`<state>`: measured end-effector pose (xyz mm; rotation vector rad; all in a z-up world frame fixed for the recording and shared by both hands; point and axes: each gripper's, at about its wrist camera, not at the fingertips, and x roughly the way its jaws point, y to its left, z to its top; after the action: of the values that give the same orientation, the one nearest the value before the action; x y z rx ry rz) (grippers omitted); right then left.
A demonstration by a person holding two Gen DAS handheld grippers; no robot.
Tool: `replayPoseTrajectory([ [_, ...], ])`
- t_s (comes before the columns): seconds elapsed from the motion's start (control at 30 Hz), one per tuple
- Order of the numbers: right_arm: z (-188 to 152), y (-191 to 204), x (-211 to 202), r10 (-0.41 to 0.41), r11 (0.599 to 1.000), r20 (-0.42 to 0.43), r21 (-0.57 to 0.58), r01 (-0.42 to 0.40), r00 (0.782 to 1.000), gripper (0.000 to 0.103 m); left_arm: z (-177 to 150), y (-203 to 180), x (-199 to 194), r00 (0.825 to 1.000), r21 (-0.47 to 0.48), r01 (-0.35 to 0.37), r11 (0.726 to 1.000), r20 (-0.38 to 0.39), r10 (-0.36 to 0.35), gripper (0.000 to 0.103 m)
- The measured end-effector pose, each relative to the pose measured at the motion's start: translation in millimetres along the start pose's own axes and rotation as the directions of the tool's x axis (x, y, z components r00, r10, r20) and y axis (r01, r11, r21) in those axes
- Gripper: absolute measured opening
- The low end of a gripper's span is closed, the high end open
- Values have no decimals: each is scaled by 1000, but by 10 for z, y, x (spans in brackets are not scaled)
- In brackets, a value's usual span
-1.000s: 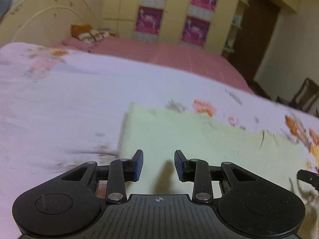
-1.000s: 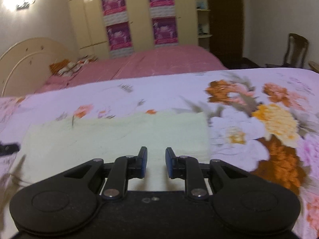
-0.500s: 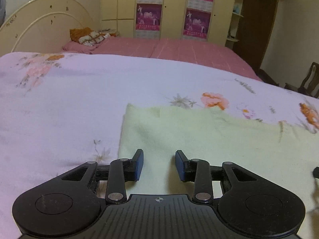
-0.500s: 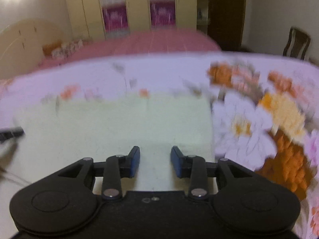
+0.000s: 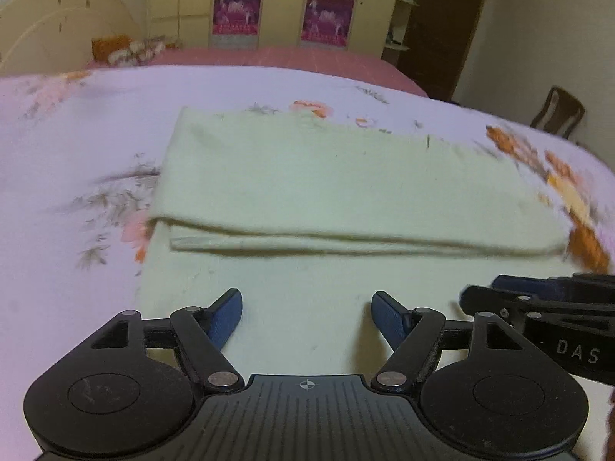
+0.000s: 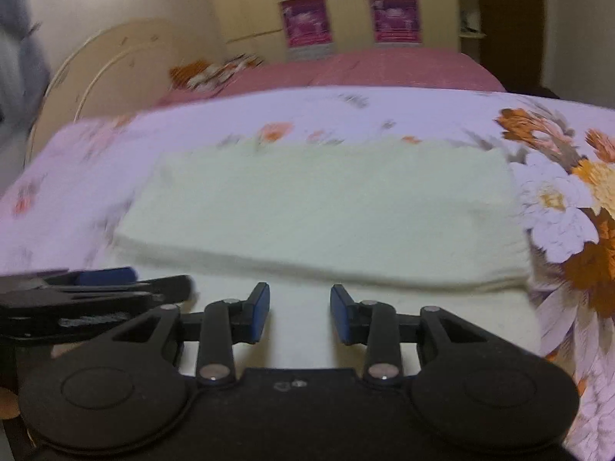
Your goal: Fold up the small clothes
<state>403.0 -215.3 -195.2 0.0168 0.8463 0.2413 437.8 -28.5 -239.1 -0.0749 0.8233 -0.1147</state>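
Note:
A pale yellow-green cloth (image 5: 346, 176) lies on the floral bedsheet (image 5: 77, 153). Its far half is doubled over, and the edge of that top layer (image 5: 346, 242) runs across in front of both grippers. My left gripper (image 5: 306, 303) hovers over the single near layer; its jaws are opening and nothing is between them. In the right wrist view the same cloth (image 6: 326, 207) fills the middle. My right gripper (image 6: 300, 299) stands open over its near part, empty. Each gripper shows in the other's view: the right gripper (image 5: 538, 299) and the left gripper (image 6: 96, 288) are close side by side.
Beyond the floral sheet lies a pink bed (image 5: 269, 57) with a cream headboard (image 5: 57, 34) and patterned pillows (image 5: 127, 48). A wardrobe with purple posters (image 5: 326, 15) lines the back wall. A dark door (image 5: 446, 30) and a wooden chair (image 5: 557, 111) stand at the right.
Both grippers drew back toward the near edge of the cloth, so the doubled layer's edge now shows ahead of them. The left jaws spread much wider. The two grippers came closer together.

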Motion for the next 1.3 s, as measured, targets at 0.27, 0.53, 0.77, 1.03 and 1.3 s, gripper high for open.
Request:
replayPoseTrajectory([
  [0.27,-345,-318,-289,-144,989,-25,26,144,989,34,-304,264,-349,997,23,-72,997,-10,72,74],
  [0.53,-641,-231,-720,-31,996,-12,88,32,999,36,-490,-7,-752,999,-39,-25,999,-42,23,74],
  [0.77,-971,9,-815,63,998,-71,11,-62,995,34,-882,-285,-909,997,49,-39,998,-70,42,74],
  [1.03,-1177,-405,-1129,-21,999,-68,28,23,997,34,-1115,-40,-1299,988,-25,-106,994,-111,103,75],
  [1.3,-1336,138,-1407,99,995,-41,3,-99,994,36,-1279,-329,-1439,990,52,-34,998,-134,41,75],
])
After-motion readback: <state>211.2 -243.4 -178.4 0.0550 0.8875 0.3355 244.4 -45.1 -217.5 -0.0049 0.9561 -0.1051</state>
